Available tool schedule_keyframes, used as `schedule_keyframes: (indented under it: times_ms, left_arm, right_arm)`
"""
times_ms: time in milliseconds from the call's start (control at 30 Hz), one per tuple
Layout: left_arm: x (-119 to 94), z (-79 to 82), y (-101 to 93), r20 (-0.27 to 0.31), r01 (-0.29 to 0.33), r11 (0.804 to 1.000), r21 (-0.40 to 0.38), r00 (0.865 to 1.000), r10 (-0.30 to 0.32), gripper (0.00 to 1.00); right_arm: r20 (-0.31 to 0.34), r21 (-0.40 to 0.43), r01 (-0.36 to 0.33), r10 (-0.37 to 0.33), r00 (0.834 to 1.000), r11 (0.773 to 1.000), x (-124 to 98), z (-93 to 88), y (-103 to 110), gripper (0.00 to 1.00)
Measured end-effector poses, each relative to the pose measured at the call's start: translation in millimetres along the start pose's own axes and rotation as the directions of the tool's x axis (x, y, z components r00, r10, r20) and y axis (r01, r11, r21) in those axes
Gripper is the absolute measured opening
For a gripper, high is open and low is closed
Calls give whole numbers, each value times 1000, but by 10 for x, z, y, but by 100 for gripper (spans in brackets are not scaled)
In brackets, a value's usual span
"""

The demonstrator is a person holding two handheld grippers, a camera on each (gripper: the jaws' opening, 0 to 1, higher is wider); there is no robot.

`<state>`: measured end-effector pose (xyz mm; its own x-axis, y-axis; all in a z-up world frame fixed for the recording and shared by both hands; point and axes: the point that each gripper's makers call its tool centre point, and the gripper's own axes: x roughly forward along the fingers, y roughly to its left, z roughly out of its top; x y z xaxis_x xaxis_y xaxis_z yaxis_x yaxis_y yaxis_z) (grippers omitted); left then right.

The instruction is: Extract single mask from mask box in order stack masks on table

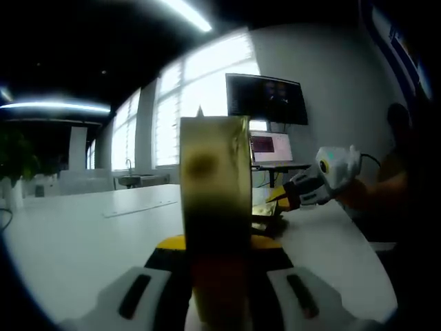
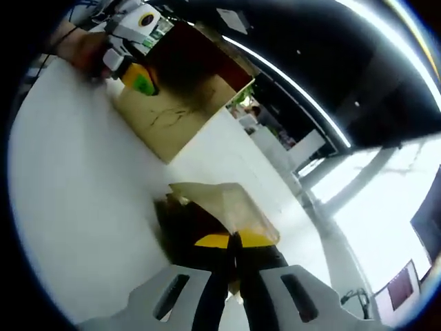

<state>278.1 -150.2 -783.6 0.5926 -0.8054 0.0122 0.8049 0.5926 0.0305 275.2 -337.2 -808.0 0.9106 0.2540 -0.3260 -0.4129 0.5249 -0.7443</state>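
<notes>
The mask box (image 1: 213, 186), a tall tan carton, stands upright on the white table (image 1: 83, 241), and my left gripper (image 1: 217, 247) is shut on its near side. In the right gripper view the same box (image 2: 176, 110) lies toward the upper left, with the left gripper (image 2: 141, 81) and a hand on it. My right gripper (image 2: 233, 241) is shut on a thin tan mask (image 2: 227, 203) held low over the table (image 2: 76, 207). In the left gripper view the right gripper (image 1: 284, 196) reaches in from the right above a small pile of masks (image 1: 265, 212) beside the box.
A monitor (image 1: 267, 98) and a lit laptop (image 1: 270, 148) stand at the table's far end. A person's arm (image 1: 386, 186) is at the right edge. Bare tabletop stretches left of the box. Windows and other desks lie beyond.
</notes>
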Motion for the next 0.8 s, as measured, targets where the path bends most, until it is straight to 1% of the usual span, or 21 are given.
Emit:
schedule_keyframes:
  times_ms: [67, 100, 133, 167, 233, 333, 500, 600, 633, 700, 800]
  left_arm:
    - [0, 0, -4, 0, 0, 1000, 0, 1000, 0, 31]
    - [0, 0, -7, 0, 0, 1000, 0, 1000, 0, 31]
    - [0, 0, -7, 0, 0, 1000, 0, 1000, 0, 31]
    - [0, -2, -3, -1, 1, 1000, -1, 1000, -1, 31]
    - [0, -1, -6, -1, 1, 1000, -1, 1000, -1, 31]
    - [-1, -1, -14, -1, 1, 1000, -1, 1000, -1, 31]
    - [-2, -2, -20, -1, 1, 1000, -1, 1000, -1, 31]
    - [-2, -4, -20, -1, 1, 1000, -1, 1000, -1, 31]
    - [-3, -4, -18, -1, 1, 1000, -1, 1000, -1, 31]
    - [-3, -5, -14, -1, 0, 1000, -1, 1000, 0, 31]
    - [-3, -7, -10, -2, 0, 1000, -2, 1000, 0, 31]
  right_arm:
    - [0, 3, 3, -3, 1000, 1000, 6, -10, -13, 1]
    - [3, 10, 16, -16, 1000, 1000, -1, -10, -41, 3]
    - [6, 21, 20, -20, 1000, 1000, -8, -11, -56, 4]
    - [16, 61, 15, -16, 1000, 998, -31, -3, -81, 9]
    - [26, 92, 5, -8, 1000, 996, -54, 14, -70, 10]
    - [27, 112, 0, -3, 1000, 994, -97, 23, -56, 14]
    - [48, 203, -17, 8, 999, 979, -192, -7, -43, 16]
    - [54, 228, -27, 15, 998, 973, -227, -20, -33, 17]
    - [58, 239, -35, 21, 998, 970, -244, -17, -21, 17]
    - [74, 281, -65, 45, 996, 958, -275, 5, 18, 18]
    - [95, 298, -69, 42, 995, 952, -338, 51, 9, 19]
